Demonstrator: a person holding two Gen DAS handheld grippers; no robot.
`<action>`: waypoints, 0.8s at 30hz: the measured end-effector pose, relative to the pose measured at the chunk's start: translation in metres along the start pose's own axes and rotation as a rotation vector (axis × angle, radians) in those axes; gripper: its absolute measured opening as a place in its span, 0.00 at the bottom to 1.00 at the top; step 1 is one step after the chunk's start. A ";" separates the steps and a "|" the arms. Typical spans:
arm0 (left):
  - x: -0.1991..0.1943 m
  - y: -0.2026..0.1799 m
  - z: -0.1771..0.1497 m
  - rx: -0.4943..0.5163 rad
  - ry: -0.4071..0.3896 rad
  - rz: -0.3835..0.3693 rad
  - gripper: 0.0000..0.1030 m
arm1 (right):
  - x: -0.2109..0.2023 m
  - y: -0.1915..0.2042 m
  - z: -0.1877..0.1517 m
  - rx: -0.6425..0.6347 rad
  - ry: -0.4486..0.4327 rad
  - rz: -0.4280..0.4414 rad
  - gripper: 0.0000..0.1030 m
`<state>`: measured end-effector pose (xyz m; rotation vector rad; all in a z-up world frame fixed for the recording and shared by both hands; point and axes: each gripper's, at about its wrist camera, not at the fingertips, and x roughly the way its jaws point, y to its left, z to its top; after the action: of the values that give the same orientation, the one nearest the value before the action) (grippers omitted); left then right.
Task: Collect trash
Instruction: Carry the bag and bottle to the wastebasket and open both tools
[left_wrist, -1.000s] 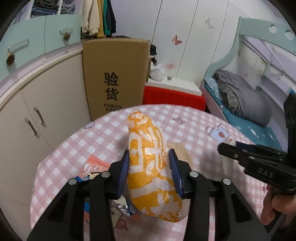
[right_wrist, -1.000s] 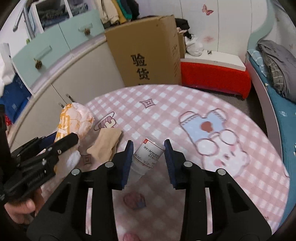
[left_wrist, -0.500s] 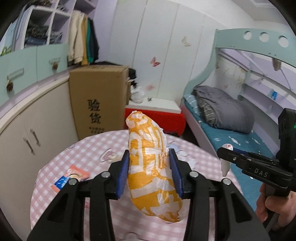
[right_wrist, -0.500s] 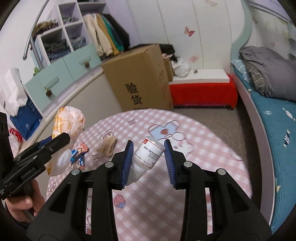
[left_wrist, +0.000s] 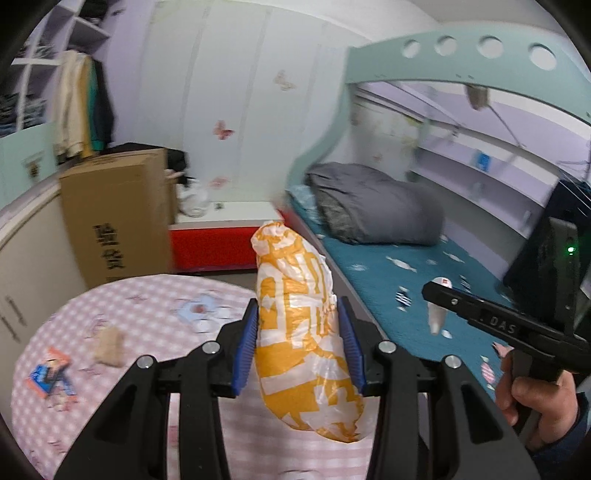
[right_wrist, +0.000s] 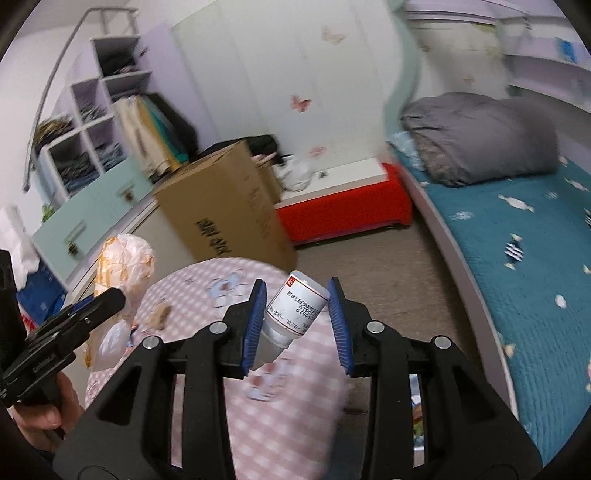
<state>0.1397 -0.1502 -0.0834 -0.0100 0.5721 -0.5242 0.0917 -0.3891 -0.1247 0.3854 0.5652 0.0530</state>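
Observation:
My left gripper (left_wrist: 297, 339) is shut on a crumpled orange-and-white plastic bag (left_wrist: 303, 325), held high above the round pink checked table (left_wrist: 155, 306). The bag also shows at the left of the right wrist view (right_wrist: 123, 258). My right gripper (right_wrist: 295, 317) is shut on a small clear bottle with a white label (right_wrist: 295, 312), tilted, above the table's right edge. The right gripper also shows from the side in the left wrist view (left_wrist: 436, 295), with the bottle (left_wrist: 437, 314) hanging below its tip.
A brown paper scrap (left_wrist: 109, 345) and a blue-and-orange wrapper (left_wrist: 50, 374) lie on the table. A cardboard box (left_wrist: 114, 214), a red bench (left_wrist: 210, 243) and a bed with a teal cover (left_wrist: 406, 280) and grey bedding (left_wrist: 373, 203) stand beyond. Cabinets (right_wrist: 92, 206) line the left.
Both grippers have risen well above the table and swung right toward the bed, each still holding its item. The table looks smaller and farther below.

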 end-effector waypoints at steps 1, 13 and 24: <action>0.004 -0.008 0.000 0.008 0.005 -0.014 0.40 | -0.003 -0.007 -0.001 0.008 -0.002 -0.011 0.33; 0.092 -0.104 -0.028 0.056 0.197 -0.184 0.40 | -0.012 -0.125 -0.031 0.167 0.035 -0.150 0.33; 0.188 -0.161 -0.071 0.108 0.415 -0.184 0.40 | 0.045 -0.206 -0.075 0.316 0.182 -0.191 0.33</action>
<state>0.1610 -0.3700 -0.2157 0.1532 0.9534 -0.7429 0.0777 -0.5475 -0.2823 0.6360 0.7918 -0.1892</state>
